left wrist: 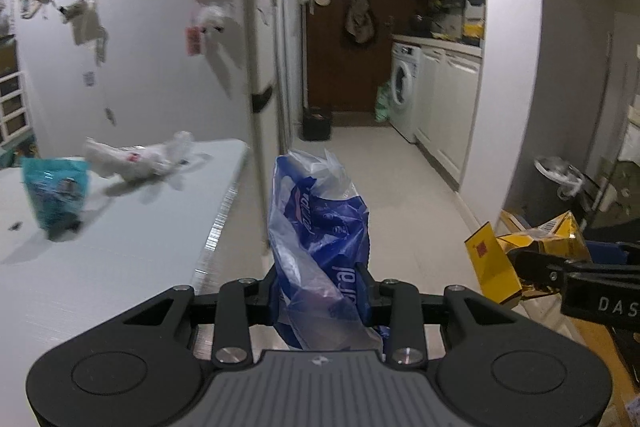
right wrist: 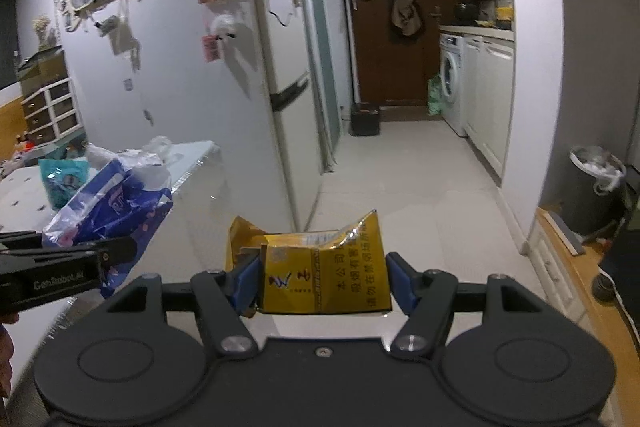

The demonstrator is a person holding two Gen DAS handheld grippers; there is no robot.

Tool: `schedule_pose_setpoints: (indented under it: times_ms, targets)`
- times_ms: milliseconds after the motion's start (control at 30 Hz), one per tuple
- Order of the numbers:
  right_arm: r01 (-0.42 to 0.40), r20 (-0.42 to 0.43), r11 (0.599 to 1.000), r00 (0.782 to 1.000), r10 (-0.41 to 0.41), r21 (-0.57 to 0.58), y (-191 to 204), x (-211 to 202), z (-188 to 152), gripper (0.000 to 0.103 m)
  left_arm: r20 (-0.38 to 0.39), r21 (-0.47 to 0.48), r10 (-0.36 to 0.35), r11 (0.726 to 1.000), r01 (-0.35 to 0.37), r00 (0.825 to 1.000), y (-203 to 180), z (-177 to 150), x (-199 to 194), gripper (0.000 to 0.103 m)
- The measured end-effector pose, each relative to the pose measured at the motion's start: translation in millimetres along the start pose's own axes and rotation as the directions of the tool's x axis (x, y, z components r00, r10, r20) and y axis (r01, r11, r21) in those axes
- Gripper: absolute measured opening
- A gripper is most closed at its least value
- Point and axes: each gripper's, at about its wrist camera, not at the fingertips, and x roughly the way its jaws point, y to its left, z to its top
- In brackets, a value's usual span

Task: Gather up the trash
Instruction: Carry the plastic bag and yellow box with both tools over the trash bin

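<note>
My left gripper [left wrist: 320, 293] is shut on a crumpled blue and clear plastic bag [left wrist: 316, 227], held in the air beside the white table [left wrist: 120, 267]; the bag also shows in the right wrist view [right wrist: 116, 207]. My right gripper [right wrist: 324, 281] is shut on a flattened yellow carton [right wrist: 324, 271], held above the floor; the carton also shows in the left wrist view [left wrist: 520, 255]. On the table lie a teal packet [left wrist: 56, 191] and a crumpled white plastic wrapper [left wrist: 136, 159]. A dark trash bin [right wrist: 596, 187] with a white liner stands on the right.
A white fridge [right wrist: 240, 87] with magnets stands behind the table. A hallway with pale floor [right wrist: 400, 167] leads to a brown door [right wrist: 388, 27]. A washing machine [right wrist: 452, 75] and cabinets line the right. A small black crate [right wrist: 365, 121] sits by the door.
</note>
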Motion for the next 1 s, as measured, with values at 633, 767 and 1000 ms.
schedule_pose_setpoints:
  times_ms: [633,767,1000]
  targets:
    - [0.120,-0.266,0.986,0.960,-0.085,0.116,-53.1,104.8,-91.9,0.067,-0.336,-0.042,-0.140,0.990,0.134,0.931,-40.0,-70.3,141.5,0.036]
    - [0.141,-0.356,0.983,0.930,-0.089,0.122,-60.4,135.3,-122.3,0.067,-0.413,-0.057,-0.137,0.991,0.124,0.901,-36.3,-93.6,175.0,0.036]
    - [0.177,-0.482,0.974,0.872,-0.089,0.139,-77.9,180.3,-152.0,0.067,-0.543,-0.071,-0.125,0.992,0.103,0.830,-30.7,-129.4,231.5,0.036]
